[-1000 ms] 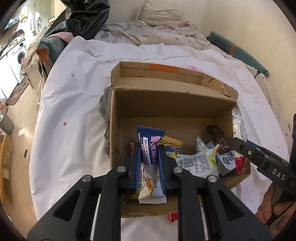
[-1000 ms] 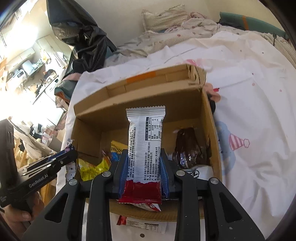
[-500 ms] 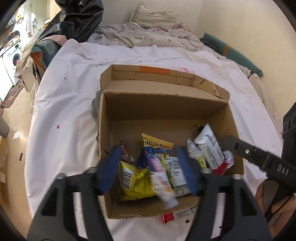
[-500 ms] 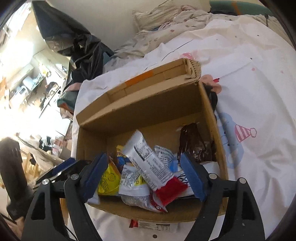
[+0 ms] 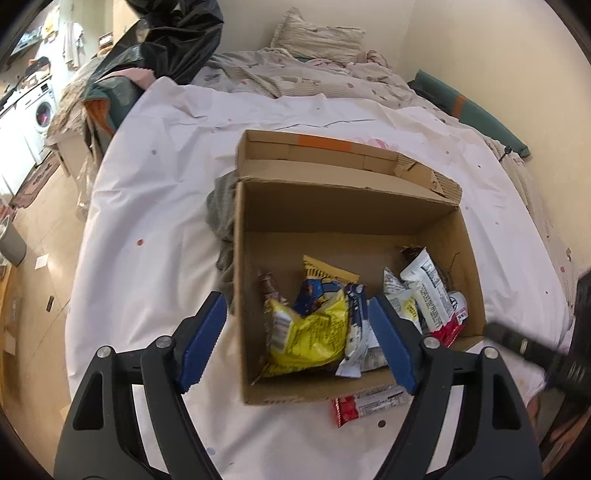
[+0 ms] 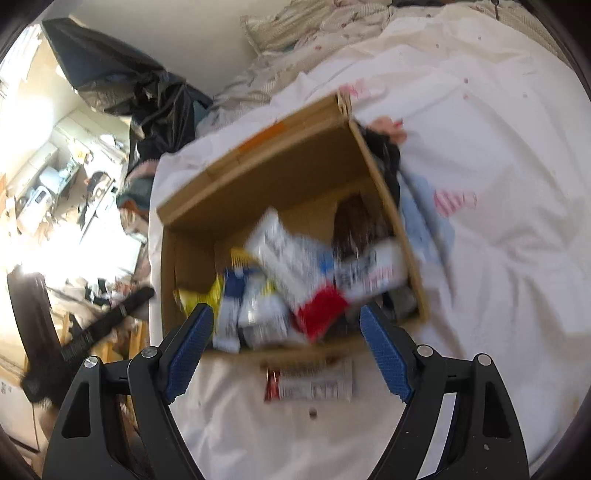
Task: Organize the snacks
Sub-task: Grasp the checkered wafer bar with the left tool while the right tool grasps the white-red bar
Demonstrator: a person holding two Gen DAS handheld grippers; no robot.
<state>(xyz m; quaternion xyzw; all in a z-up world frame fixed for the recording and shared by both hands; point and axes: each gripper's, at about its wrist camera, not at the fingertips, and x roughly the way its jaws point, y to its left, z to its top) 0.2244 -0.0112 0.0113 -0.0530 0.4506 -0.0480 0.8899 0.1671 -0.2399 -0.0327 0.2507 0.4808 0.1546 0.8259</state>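
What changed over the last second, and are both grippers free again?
Yes. Both let go: the left gripper dropped its blue-and-white bar and the right gripper its white-and-red bar into the cardboard box. Their jaws have just been opening, nothing between them. The red-ended bar stayed outside the box.

1 cardboard box (image 5: pixel 347 192). Inside, 8 snack packets countable, though the overlap leaves the total unsure:
- 2 yellow: 1 large yellow packet (image 5: pixel 314 332), 1 yellow-topped packet (image 5: pixel 327 271)
- 1 blue packet (image 5: pixel 314 291)
- 1 white-and-blue packet (image 5: pixel 356 325)
- 2 mostly white: 1 red-ended packet (image 5: pixel 432 291), 1 yellow-patched packet (image 5: pixel 404 304)
- 2 brown: 1 small brown packet (image 5: pixel 269 290), 1 dark wrapper (image 5: pixel 410 252) at the back

Outside the box, 1 red-and-white packet (image 5: pixel 369 402).

Around: 1 white sheet (image 5: pixel 147 221), 1 grey cloth (image 5: pixel 221 221), 1 pillow (image 5: pixel 317 35), 1 black bag (image 5: pixel 177 40), 1 washing machine (image 5: pixel 40 110), 1 green bolster (image 5: pixel 472 114).
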